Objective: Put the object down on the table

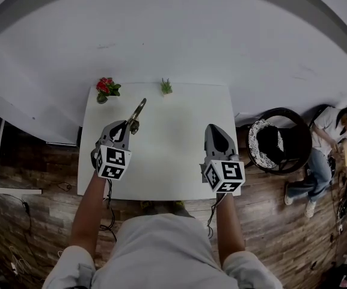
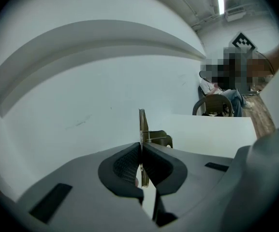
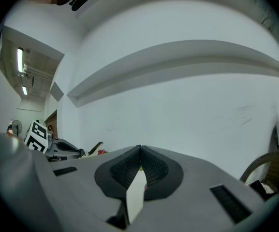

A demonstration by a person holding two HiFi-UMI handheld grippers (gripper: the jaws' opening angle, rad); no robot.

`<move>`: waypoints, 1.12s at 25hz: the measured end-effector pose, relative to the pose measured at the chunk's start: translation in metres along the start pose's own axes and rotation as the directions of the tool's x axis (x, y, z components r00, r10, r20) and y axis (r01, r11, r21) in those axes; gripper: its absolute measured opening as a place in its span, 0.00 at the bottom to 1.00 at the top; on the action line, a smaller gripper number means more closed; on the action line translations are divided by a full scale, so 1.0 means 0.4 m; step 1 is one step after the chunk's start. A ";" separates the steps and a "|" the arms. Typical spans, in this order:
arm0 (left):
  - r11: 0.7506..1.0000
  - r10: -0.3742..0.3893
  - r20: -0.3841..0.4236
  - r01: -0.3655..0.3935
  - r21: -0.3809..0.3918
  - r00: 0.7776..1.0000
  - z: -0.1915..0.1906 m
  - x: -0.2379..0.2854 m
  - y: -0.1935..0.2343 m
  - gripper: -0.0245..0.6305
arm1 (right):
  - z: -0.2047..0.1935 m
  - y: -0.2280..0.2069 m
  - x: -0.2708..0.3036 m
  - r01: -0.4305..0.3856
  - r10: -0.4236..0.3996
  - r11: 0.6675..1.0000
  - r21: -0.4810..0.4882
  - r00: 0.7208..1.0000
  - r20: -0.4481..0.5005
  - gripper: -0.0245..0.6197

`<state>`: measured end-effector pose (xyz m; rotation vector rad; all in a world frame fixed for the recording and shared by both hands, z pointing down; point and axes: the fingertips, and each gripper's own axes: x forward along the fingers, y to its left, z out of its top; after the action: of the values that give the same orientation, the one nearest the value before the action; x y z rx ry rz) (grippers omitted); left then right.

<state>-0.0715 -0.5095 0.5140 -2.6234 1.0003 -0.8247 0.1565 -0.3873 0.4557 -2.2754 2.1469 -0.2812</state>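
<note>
A thin brass-coloured metal object [image 1: 138,111] sticks forward and up from my left gripper [image 1: 128,126], which is shut on its lower end above the left part of the white table [image 1: 173,161]. In the left gripper view the object [image 2: 142,125] stands edge-on, with the pads [image 2: 127,164] clamped on it just below. It is held above the table top, not resting on it. My right gripper [image 1: 216,130] hovers over the right side of the table; its jaws [image 3: 139,161] are pressed together with nothing between them.
A pot of red flowers [image 1: 106,89] and a small green plant [image 1: 166,87] stand at the table's far edge. To the right of the table stands a round dark chair [image 1: 278,140], and a person [image 1: 326,143] sits on the wooden floor beyond it. A white wall lies behind.
</note>
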 end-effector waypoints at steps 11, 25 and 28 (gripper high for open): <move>0.978 -0.024 -0.136 0.052 0.202 0.990 -0.068 0.083 -0.080 0.07 | -0.005 -0.002 0.024 -0.021 0.021 1.000 0.012 1.000 -0.008 0.05; 0.908 -0.077 -0.333 0.204 0.365 0.940 -0.237 0.169 -0.182 0.07 | -0.038 -0.019 0.043 -0.005 0.007 1.000 0.024 0.999 -0.046 0.05; 0.892 -0.081 -0.367 0.231 0.388 0.927 -0.266 0.181 -0.201 0.07 | -0.046 -0.022 0.045 0.000 0.001 1.000 0.028 0.998 -0.056 0.05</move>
<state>-0.0443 -0.4977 0.6629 -2.2428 0.5832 -1.4013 0.1636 -0.4024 0.4773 -2.2788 2.1552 -0.3768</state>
